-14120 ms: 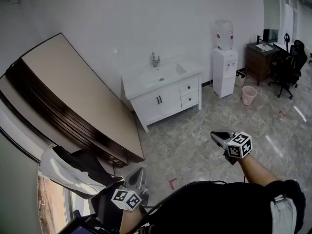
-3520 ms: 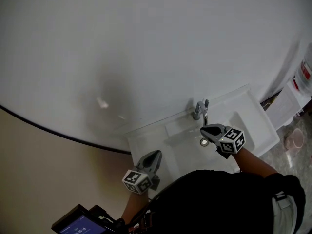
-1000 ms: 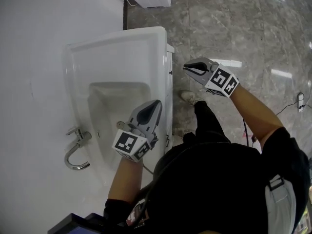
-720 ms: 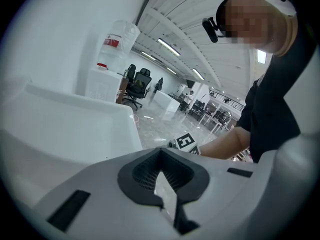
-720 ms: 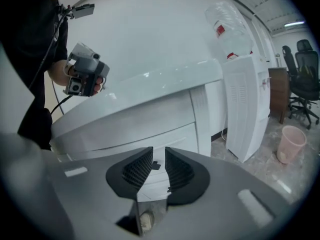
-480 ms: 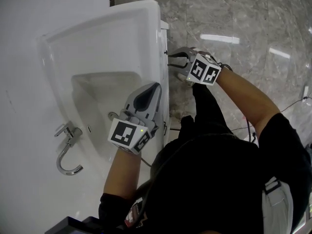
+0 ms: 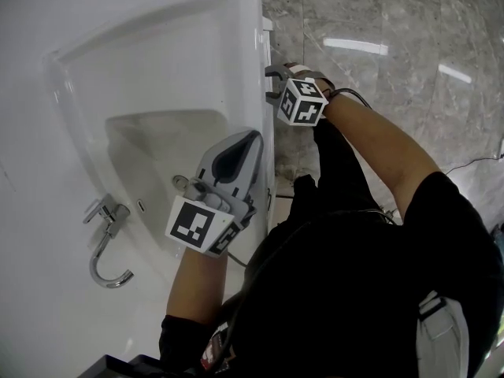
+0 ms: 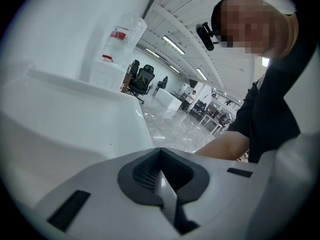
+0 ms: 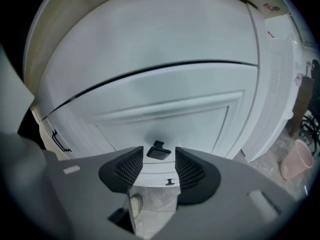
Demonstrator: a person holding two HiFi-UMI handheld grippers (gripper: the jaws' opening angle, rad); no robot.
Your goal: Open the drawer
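While the left gripper (image 7: pixel 252 138) is being kept over the front rim of the sink basin (image 7: pixel 94 77), much where it was half a second ago, the right gripper (image 7: pixel 272 85) is being brought down from its earlier place out over the floor (image 7: pixel 394 22) and in against the front of the white vanity (image 9: pixel 85 129). Its jaws, pressed together a second ago, have just been opening. They are now being held spread, with the dark knob (image 9: pixel 159 151) of the drawer (image 9: pixel 200 119) standing between their tips. The pads are apparently not being pressed on the knob, though the gap at each side is hard to judge.

The left gripper is being pointed forward and somewhat down, its jaws being held pressed together on nothing, with the forearm reaching up from the lower edge of the head view. The right arm is being stretched out from the shoulder, and its gripper is being aimed down at the vanity front.

The faucet (image 7: pixel 106 246) is being seen at the wall side of the basin, and the drain fitting (image 7: pixel 179 183) at the basin's bottom, just left of the left gripper. The drawer is being left shut, beneath the counter, to the right of the cabinet door; a second knob (image 9: pixel 170 182) is showing below it. A pink bin (image 9: pixel 295 160) is standing on the floor at the far right.
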